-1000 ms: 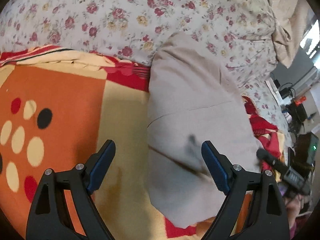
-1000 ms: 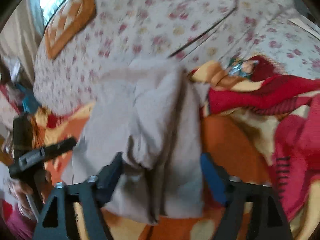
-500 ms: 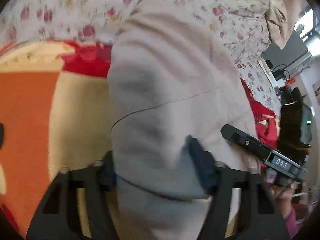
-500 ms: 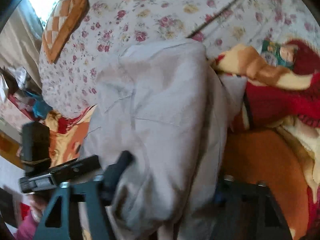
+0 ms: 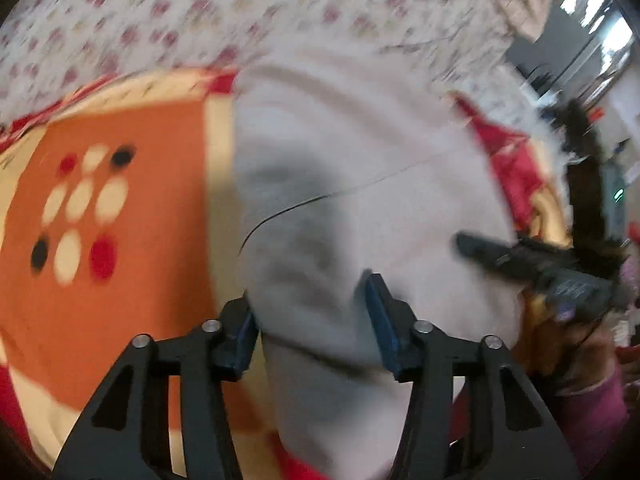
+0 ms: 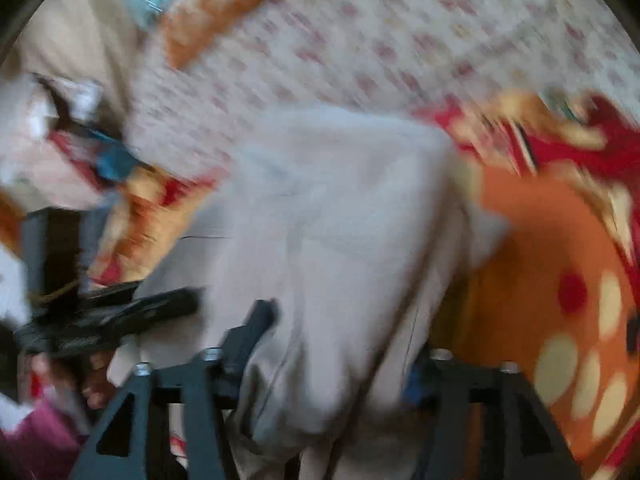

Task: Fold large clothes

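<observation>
A large beige garment [image 5: 360, 184] lies folded lengthwise on the orange and red blanket [image 5: 120, 288]; it also shows in the right wrist view [image 6: 340, 240]. My left gripper [image 5: 312, 320] has its blue pads around a bunched near fold of the garment, jaws partly closed on it. My right gripper [image 6: 336, 356] straddles a thick bundle of the same cloth; its right finger is mostly hidden behind the fabric. Both views are blurred by motion. Each gripper shows in the other's view, the right one [image 5: 532, 268] and the left one [image 6: 112, 316].
A floral bedspread [image 5: 240, 12] covers the bed beyond the blanket. An orange checked pillow [image 6: 224, 4] lies at the far end. Bunched red blanket folds [image 6: 560, 140] sit to the right. Room clutter and a screen [image 5: 616, 196] stand off the bed's right side.
Both grippers closed in on the garment's near edge, then pulled back and up with the cloth bunched between the fingers. The garment looks smaller and farther than half a second ago.
</observation>
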Action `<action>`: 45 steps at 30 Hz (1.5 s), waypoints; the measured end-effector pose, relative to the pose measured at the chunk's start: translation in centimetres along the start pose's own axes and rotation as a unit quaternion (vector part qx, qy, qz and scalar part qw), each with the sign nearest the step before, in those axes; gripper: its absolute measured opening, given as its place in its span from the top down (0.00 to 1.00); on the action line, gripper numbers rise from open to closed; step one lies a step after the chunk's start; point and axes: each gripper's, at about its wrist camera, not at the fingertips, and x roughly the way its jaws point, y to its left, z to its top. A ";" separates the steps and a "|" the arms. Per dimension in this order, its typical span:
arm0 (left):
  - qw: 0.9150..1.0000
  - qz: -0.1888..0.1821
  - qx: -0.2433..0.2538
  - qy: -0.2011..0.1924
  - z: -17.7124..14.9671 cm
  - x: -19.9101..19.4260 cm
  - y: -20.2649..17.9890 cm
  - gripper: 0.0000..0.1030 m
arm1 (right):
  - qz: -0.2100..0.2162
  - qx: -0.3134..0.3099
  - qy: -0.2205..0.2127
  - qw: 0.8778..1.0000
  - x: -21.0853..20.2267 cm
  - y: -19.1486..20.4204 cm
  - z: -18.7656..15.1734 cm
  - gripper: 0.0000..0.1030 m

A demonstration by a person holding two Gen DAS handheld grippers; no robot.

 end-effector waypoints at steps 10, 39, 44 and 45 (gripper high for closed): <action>0.995 0.047 0.007 -0.083 -5.3 -5.3 0.9 0.40 | 0.027 -0.009 -0.050 0.998 -8.2 2.4 -5.7 0.44; 0.998 0.047 0.020 -0.047 -4.7 0.2 -2.0 0.32 | -0.070 -0.027 -0.036 0.997 -7.4 0.8 -6.7 0.80; 0.995 0.040 0.025 -0.083 -2.3 -2.3 -2.0 0.32 | -0.044 -0.019 -0.106 0.993 -11.4 1.9 -4.9 0.70; 0.995 0.044 0.026 -0.089 -1.6 -2.3 -2.1 0.32 | -0.040 -0.023 -0.113 0.992 -11.5 2.2 -4.3 0.70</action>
